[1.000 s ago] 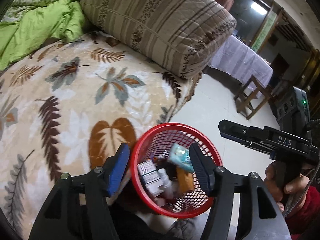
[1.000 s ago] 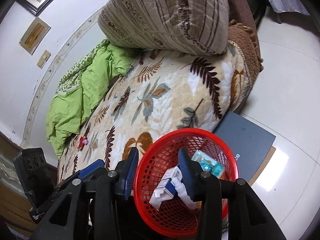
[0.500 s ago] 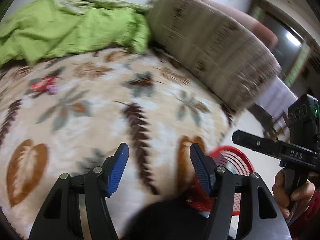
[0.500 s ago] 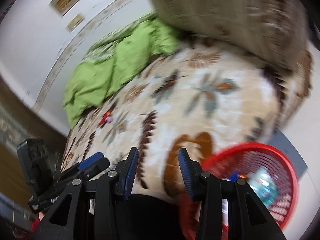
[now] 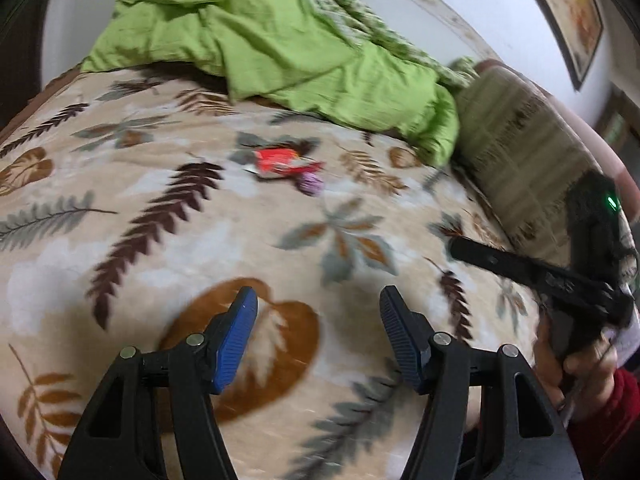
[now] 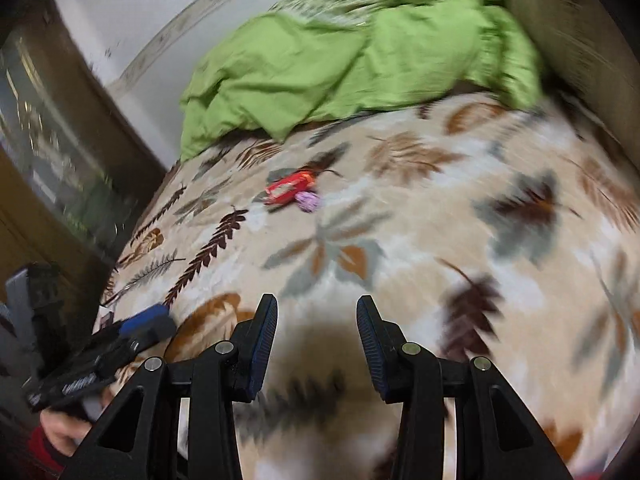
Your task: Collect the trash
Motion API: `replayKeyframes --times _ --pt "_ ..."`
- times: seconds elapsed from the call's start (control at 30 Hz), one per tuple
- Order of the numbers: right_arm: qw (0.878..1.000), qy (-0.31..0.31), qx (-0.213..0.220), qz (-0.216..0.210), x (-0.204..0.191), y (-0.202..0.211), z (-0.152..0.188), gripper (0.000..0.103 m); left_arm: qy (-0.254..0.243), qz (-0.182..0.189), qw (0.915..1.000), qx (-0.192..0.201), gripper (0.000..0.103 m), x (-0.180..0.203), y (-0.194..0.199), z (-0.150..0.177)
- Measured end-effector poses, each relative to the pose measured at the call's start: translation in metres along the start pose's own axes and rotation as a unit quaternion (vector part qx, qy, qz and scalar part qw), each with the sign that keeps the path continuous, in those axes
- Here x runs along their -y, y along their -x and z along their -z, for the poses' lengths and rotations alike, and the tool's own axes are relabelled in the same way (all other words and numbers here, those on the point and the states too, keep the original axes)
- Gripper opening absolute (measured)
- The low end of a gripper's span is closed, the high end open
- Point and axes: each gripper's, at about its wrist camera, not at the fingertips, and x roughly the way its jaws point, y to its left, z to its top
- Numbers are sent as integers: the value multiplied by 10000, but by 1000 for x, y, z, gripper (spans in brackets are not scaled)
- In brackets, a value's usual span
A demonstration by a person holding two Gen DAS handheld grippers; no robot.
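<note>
A red wrapper and a small purple crumpled piece lie together on the leaf-patterned bed cover, well ahead of both grippers. They also show in the right wrist view as the wrapper and the purple piece. My left gripper is open and empty above the cover. My right gripper is open and empty too, and appears at the right of the left wrist view. The red basket is out of view.
A rumpled green quilt lies at the back of the bed. A striped brown pillow sits at the right. A dark wooden cabinet stands left of the bed. The leaf-patterned cover spreads around the trash.
Both grippers have swung left from the red basket at the bed's edge to face the bed. The basket has left view and the red wrapper and purple piece have come into view.
</note>
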Motion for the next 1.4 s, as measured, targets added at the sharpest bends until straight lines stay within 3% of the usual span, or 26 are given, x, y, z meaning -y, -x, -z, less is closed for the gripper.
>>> replayKeyframes --times 0.3,0.5,0.63,0.67,0.7,0.93,1.13,1.23,1.3,1.4 --pt "9951 861 -416 254 -16 -131 -65 44 16 -254 9997 14 62 -42 -21 -30" --pt "9914 1065 -569 512 -9 -186 -83 44 -423 -319 9986 -42 62 -46 -44 -53" --pt "9908 1161 -537 439 -8 -202 -83 42 -711 -317 9969 -100 62 -41 -61 -64" --pt "9903 1204 -507 473 -9 -202 -81 30 -782 -306 9964 -105 62 -39 -65 -66" --pt "9903 1216 -477 473 -10 -200 -79 27 -850 -299 9959 -111 62 -37 -70 -68" --pt "9962 769 -162 363 5 -143 -53 27 -1520 -261 9874 -364 62 -14 -117 -84" --pt "9995 209 11 235 28 -94 -24 27 -2305 -715 9694 -443 58 12 -166 -88" --pt "9998 57 91 196 32 -82 -17 27 -2510 -958 9613 -614 45 17 -194 -93" --pt "9998 -45 135 104 33 -77 -15 27 -2564 -1153 9571 -698 30 18 -210 -96" --pt "9998 -117 148 63 31 -75 -12 27 -2445 -1211 9600 -632 18 17 -215 -99"
